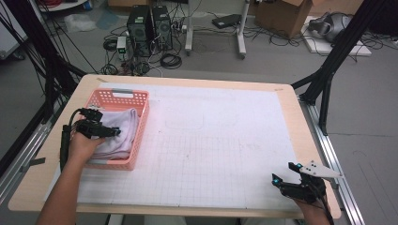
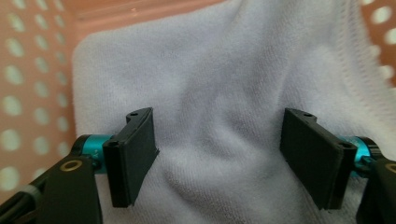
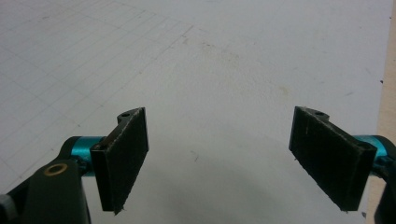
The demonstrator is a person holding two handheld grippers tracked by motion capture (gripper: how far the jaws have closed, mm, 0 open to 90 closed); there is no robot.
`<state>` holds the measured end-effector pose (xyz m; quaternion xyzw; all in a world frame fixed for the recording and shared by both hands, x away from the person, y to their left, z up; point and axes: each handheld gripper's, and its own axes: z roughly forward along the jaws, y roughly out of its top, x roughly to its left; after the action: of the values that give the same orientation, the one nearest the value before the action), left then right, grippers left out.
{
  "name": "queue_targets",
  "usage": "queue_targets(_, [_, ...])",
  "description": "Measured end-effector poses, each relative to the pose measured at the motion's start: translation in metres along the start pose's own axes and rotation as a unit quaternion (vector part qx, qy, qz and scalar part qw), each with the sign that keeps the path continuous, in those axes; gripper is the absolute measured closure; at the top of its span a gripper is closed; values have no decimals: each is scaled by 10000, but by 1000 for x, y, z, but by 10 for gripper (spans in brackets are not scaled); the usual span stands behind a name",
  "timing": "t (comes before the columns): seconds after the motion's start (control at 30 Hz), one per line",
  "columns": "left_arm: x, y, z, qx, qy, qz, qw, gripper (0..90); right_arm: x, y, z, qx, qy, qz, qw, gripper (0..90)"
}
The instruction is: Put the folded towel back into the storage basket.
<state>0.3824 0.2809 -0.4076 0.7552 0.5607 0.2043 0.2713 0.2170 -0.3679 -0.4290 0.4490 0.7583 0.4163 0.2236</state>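
Left tool (image 1: 109,132) is down in the pink basket (image 1: 123,96), sitting over the folded pale lilac towel (image 1: 122,133) at the near-left part of the bench (image 1: 187,80). From the left gripper view, that tool (image 2: 219,156) has its jaws spread wide, one black pad (image 2: 133,156) off to each side, and the towel (image 2: 219,84) fills the gap between them. The pads are not pinching the cloth; a soft ridge of fabric rises between them, and nothing is gripped. The basket wall (image 2: 28,93), pink with round holes, runs along the left of that view, with another strip of it at the upper right corner.

Over on the other side, the right tool (image 1: 287,171) rests at the near-right corner of the bench, well apart from the basket, held low in the person's hand with its grey three-cornered plate on top. In the right gripper view the tool (image 3: 219,161) also stands wide, holding nothing, pads (image 3: 122,156) hanging just above the white gridded mat (image 3: 210,60). The mat (image 1: 225,140) covers most of the bench top.
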Motion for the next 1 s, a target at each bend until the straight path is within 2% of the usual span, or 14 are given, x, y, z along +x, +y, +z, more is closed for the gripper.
queue_targets(0.13, [0,0,-8,-330,-5,79,9994,279,-1,0,-1,3,-4,-20,10000,186])
queue_targets(0.17, [0,0,-11,-423,162,111,9989,279,-1,0,-1,-1,-5,-14,10000,186])
queue_targets(0.23, [4,0,-19,-700,266,-6,9972,295,0,1,-2,-3,-7,-1,10000,185])
queue_targets(0.3, [10,0,-29,-1030,110,-187,9944,298,0,1,-2,-5,-3,-22,10000,186])
queue_targets(0.33, [10,0,-29,-1030,110,-187,9944,299,0,1,-1,-14,-4,-22,10000,185])
queue_targets(0.37, [13,-2,-38,-1344,-55,-269,9906,302,0,1,-1,-4,-3,-21,10000,186])
queue_targets(0.5, [16,-6,-56,-1937,-393,-345,9797,293,1,1,0,6,13,-3,10000,185])
queue_targets(0.57, [16,-10,-65,-2266,-517,-474,9715,275,1,2,0,-9,20,-42,10000,185])
queue_targets(0.6, [16,-10,-65,-2266,-517,-474,9715,263,2,2,1,-9,31,-41,10000,185])
queue_targets(0.63, [15,-12,-73,-2506,-610,-520,9648,263,3,2,0,7,34,-26,10000,185])
queue_targets(0.73, [7,-16,-82,-2660,-663,-528,9602,245,3,3,1,-18,34,-47,10000,185])
queue_targets(0.77, [7,-16,-82,-2660,-663,-528,9602,208,3,3,1,-22,33,-40,10000,186])
queue_targets(0.87, [-8,-22,-92,-2999,-882,-427,9489,192,4,4,1,-26,52,-38,10000,186])
queue_targets(1.0, [-29,-27,-99,-3165,-1179,-284,9408,199,5,4,1,-51,62,-30,10000,185])
